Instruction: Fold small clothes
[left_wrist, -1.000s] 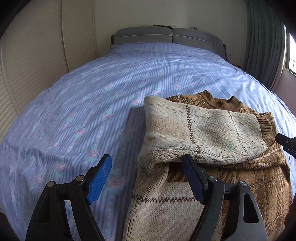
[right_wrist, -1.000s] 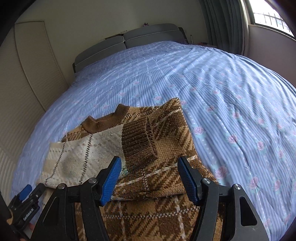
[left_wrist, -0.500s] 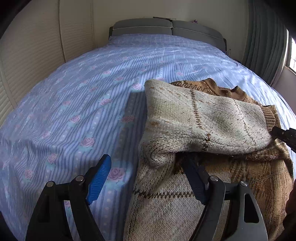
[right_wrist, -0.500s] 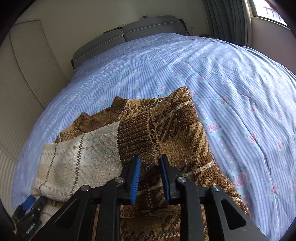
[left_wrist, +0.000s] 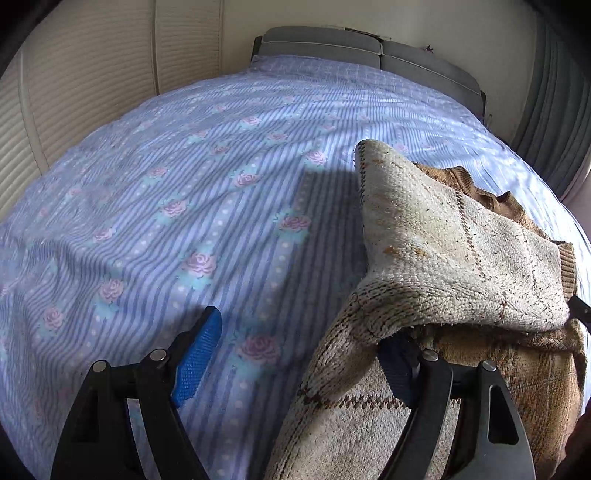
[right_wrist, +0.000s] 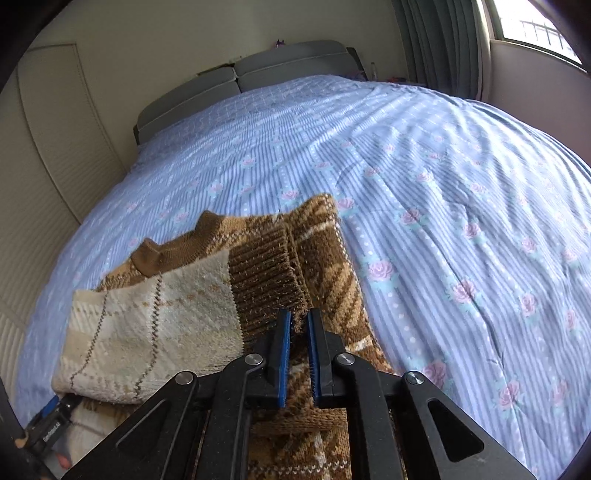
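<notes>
A small brown and cream plaid knit sweater (right_wrist: 325, 254) lies on the bed, with its cream sleeve (right_wrist: 155, 317) folded across the body. It also shows in the left wrist view (left_wrist: 454, 266). My right gripper (right_wrist: 298, 325) is shut on the sleeve's brown ribbed cuff (right_wrist: 266, 280) and holds it raised. My left gripper (left_wrist: 306, 350) is open at the sweater's left edge. Its right finger is tucked under the raised sleeve fold and mostly hidden; its left finger (left_wrist: 197, 354) is over the sheet.
The bed sheet (left_wrist: 166, 192) is blue striped with pink roses. A grey headboard (right_wrist: 258, 70) stands at the far end. Panelled wardrobe doors (left_wrist: 74, 81) line the left side. Curtains (right_wrist: 439, 40) and a window are at the right.
My right gripper closed on the sleeve cuff and lifted it. My left gripper moved forward, its right finger going under the sleeve fold. The sleeve now stands higher off the sweater.
</notes>
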